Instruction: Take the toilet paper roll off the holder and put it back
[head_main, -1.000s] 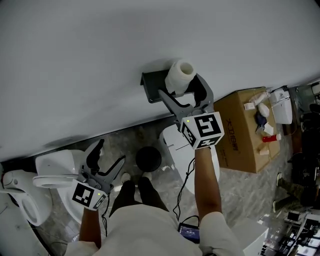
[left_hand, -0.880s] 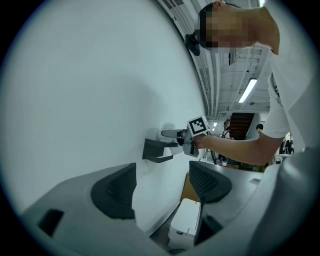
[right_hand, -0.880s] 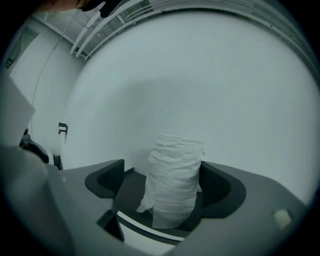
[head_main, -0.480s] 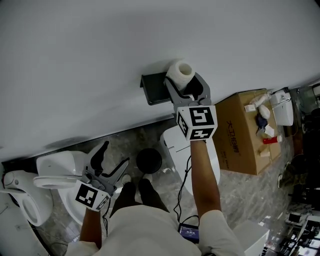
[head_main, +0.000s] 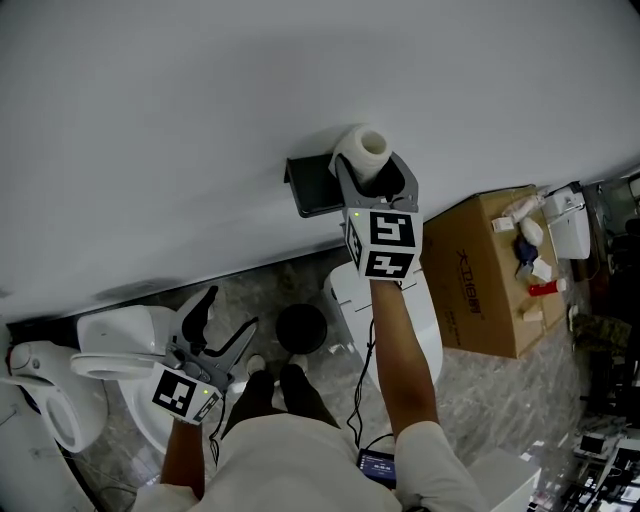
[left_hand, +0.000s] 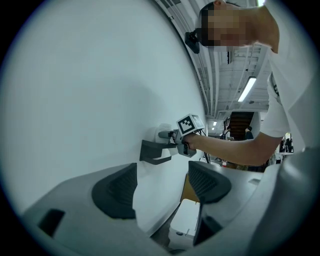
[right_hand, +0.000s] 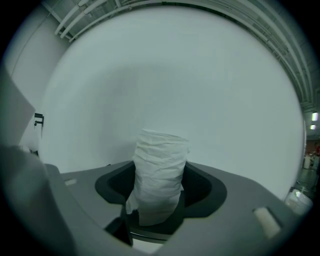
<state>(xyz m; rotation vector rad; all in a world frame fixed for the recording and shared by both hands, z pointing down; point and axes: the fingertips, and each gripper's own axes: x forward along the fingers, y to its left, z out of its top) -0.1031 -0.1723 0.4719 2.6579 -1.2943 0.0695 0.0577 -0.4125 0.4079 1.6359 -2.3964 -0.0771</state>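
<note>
Now right fingers (right_hand: 116, 185), just closing, clamp toilet paper roll (right_hand: 160, 175) on holder (head_main: 312, 185); left fingers (left_hand: 115, 190) apart

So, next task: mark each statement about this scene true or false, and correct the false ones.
1. The right gripper is empty. False: its jaws have just been closing and now press on the toilet paper roll between them.
2. The left gripper is open and holds nothing. True.
3. The holder is fixed to the wall. True.
4. The cardboard box stands on the left gripper's side. False: it stands on the right gripper's side.
</note>
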